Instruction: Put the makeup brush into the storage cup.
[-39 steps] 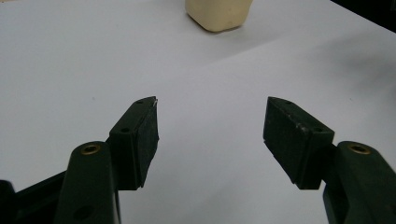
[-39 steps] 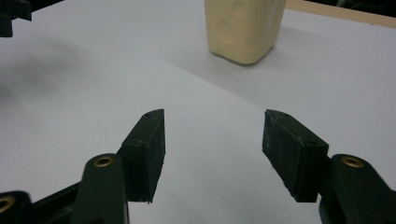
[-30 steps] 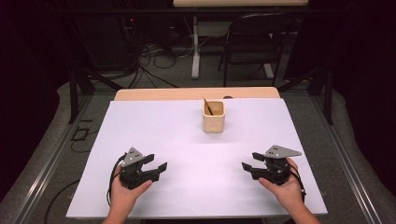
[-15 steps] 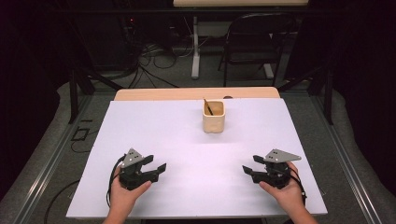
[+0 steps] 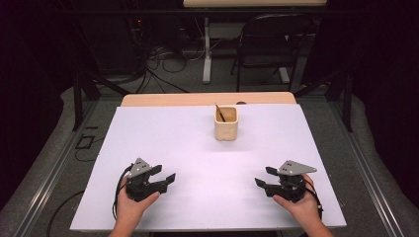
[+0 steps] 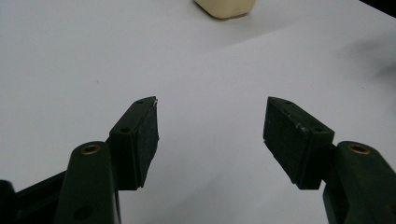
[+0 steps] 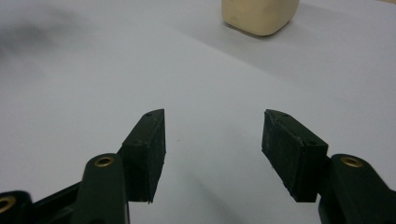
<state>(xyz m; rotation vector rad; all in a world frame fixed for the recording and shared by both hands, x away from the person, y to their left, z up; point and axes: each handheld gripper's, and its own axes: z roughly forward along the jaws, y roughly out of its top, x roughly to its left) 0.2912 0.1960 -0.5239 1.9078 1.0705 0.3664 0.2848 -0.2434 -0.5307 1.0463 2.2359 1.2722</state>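
Observation:
A cream square cup with a thin brown stick leaning in it stands at the far middle of the white table top. My left gripper rests low at the near left, held in a hand, open with nothing between its jaws. At the near right my right gripper is also held in a hand, open and empty. The cup's base shows at the top of the left gripper view, far beyond my left gripper. The cup lies well ahead of my right gripper.
A light wooden strip runs along the table's far edge. Beyond it stand a black chair, a table leg and cables on the floor. Metal rails flank the table on both sides.
The right gripper has drifted slightly nearer the table's front edge and lower. The left gripper and the cup stay where they were.

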